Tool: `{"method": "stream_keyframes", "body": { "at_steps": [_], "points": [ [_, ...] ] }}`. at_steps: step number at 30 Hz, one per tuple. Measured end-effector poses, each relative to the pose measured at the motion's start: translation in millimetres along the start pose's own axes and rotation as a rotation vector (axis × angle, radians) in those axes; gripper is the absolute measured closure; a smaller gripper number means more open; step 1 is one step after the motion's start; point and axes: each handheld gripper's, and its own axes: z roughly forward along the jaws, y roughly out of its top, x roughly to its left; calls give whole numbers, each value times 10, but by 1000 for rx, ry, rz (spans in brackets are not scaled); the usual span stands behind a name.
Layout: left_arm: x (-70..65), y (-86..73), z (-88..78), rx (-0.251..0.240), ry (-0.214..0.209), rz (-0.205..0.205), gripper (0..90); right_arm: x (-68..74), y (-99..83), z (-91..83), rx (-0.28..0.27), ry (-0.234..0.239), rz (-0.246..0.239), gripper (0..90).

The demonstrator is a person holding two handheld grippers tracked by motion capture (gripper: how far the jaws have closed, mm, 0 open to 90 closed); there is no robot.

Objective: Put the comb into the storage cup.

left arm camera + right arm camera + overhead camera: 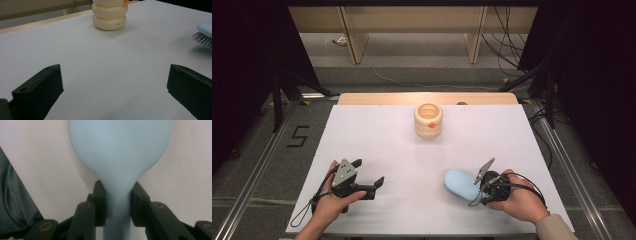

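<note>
brush: light blue hairbrush point(120, 152), handle clamped in the right gripper point(117, 203), head sticking out ahead of the jaws
brush grip: both jaws pressed flat on the narrow neck, one each side, just behind where the head widens
brush side: smooth back faces the right gripper camera; bristles point(203, 39) seen from the left gripper view, pointing down at the table
brush height: head low over the white table point(412, 165); touching it or just above, can't tell, shadow too soft
right gripper: point(484, 182) narrow, closed on the brush handle, held in the right hand point(517, 197) at the near right of the table
cable: loops off the back of the right gripper, over the hand
sleeve: grey cloth at the left edge of the right gripper view
left gripper: point(369, 172) jaws wide apart, nothing between them, bare table ahead; left hand point(332, 200) holds it at the near left
gap: left gripper well apart from the brush, brush head off to its right
cup: cream ribbed container point(428, 120), upright, far ahead of both grippers, roughly midway between them, near the table's far edge
cup detail: small orange bit point(431, 124) on its side near the rim
floor: marking "5" point(298, 136) left of the table, beyond the left gripper
</note>
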Motion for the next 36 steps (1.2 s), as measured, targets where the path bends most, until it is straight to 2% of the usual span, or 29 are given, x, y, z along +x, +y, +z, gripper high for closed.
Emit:
{"method": "stream_keyframes", "body": {
  "at_steps": [6, 7, 8, 11, 14, 15, 20, 26, 28, 30, 31, 32, 36],
  "points": [
    [0, 1, -1, 0, 0, 0, 0, 0, 10, -55, -47, -7, 26, 702],
    [-3, 0, 3, 0, -1, 0, 0, -8, 14, -80, -74, -9, 31, 703],
    [-3, 0, 3, 0, -1, 0, 0, -8, 14, -80, -74, -9, 31, 703],
    [1, 0, 1, 0, -1, -1, 0, -19, 27, -121, -130, -20, 61, 702],
    [3, 0, 1, 0, 0, -2, 0, -26, 30, -135, -149, -18, 70, 702],
    [3, -1, 2, 0, -1, -2, 0, -31, 33, -146, -176, -19, 84, 703],
    [2, 0, 1, 0, 0, -1, 0, -39, 39, -157, -200, -20, 98, 702],
    [1, -1, 1, 0, 0, -1, 0, -54, 40, -175, -261, -29, 130, 703],
    [2, 0, 1, 0, 0, 0, 0, -65, 46, -175, -292, -30, 160, 703],
    [2, 4, -3, -2, 0, -2, 0, -75, 48, -173, -308, -33, 167, 702],
    [1, 5, -1, -2, 0, -2, 0, -84, 54, -177, -339, -38, 191, 703],
    [1, 5, -1, -2, 0, -2, 0, -84, 54, -177, -339, -38, 191, 703],
    [-4, 6, -1, -4, -1, -4, 0, -98, 67, -194, -429, -58, 254, 702]
  ]
}}
